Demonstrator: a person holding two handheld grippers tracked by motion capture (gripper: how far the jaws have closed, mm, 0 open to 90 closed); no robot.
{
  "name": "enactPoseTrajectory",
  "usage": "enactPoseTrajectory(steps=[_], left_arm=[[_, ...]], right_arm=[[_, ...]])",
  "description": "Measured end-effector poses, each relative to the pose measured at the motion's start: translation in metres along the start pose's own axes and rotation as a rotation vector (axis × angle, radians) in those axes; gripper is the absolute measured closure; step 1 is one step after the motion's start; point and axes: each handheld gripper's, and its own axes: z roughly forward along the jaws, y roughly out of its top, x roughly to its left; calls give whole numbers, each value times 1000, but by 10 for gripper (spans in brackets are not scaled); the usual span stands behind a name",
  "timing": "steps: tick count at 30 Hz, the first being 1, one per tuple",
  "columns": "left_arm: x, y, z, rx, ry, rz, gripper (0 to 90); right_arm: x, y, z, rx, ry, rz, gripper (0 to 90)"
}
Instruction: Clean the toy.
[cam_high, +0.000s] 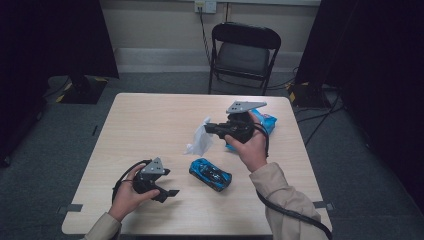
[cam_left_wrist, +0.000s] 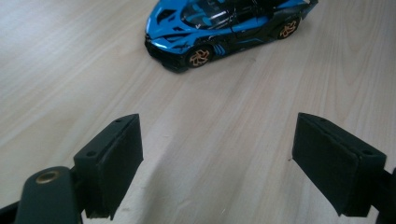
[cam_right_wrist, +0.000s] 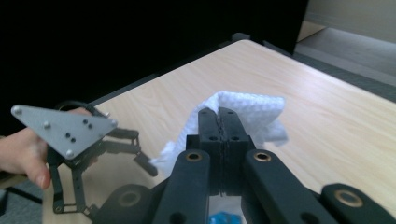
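Your right hand-held gripper (cam_high: 209, 126) is pinching a white tissue (cam_high: 199, 141) between jaws pressed tight together; in the right gripper view the tissue (cam_right_wrist: 243, 112) is bulging out past the jaw tips. You are holding it above the middle of the surface (cam_high: 150, 125), with the tissue's lower end hanging close to the wood.

Your left hand-held gripper (cam_high: 167, 190) is sitting low near the front edge, jaws spread wide with nothing between them; bare wood is showing between the pads (cam_left_wrist: 114, 163).

The blue toy car (cam_high: 210, 174) is lying on the surface just ahead of those jaws, between your two hands. A blue packet (cam_high: 267, 121) is lying behind your right hand near the right edge. The far left half of the surface is offering open room.
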Motion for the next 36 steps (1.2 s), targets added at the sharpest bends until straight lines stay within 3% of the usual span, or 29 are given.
enactPoseTrajectory(steps=[7, 9, 15, 18, 25, 29, 32, 33, 36], left_arm=[[5, 6, -25, -63, 27, -99, 159], [5, 7, -33, -87, 29, -102, 158], [5, 9, -47, -138, 62, -78, 159], [6, 7, -49, -141, 49, -70, 164], [5, 0, -46, -132, 23, -23, 344], [5, -4, -46, -110, 42, -3, 412], [6, -7, -47, -113, 38, -12, 473], [7, -8, -46, -102, 26, -29, 503], [8, -9, -45, -74, 42, -42, 542]], right_arm=[[19, -7, 26, 27, 63, -31, 900], [23, -9, 34, 26, 90, -25, 900], [38, -19, 59, 68, 138, -44, 899], [44, -26, 70, 86, 153, -46, 898], [56, -42, 92, 121, 202, -50, 897], [60, -51, 101, 142, 214, -43, 896], [61, -58, 106, 156, 221, -39, 895], [62, -60, 108, 159, 222, -39, 895], [63, -63, 110, 159, 228, -36, 894]])
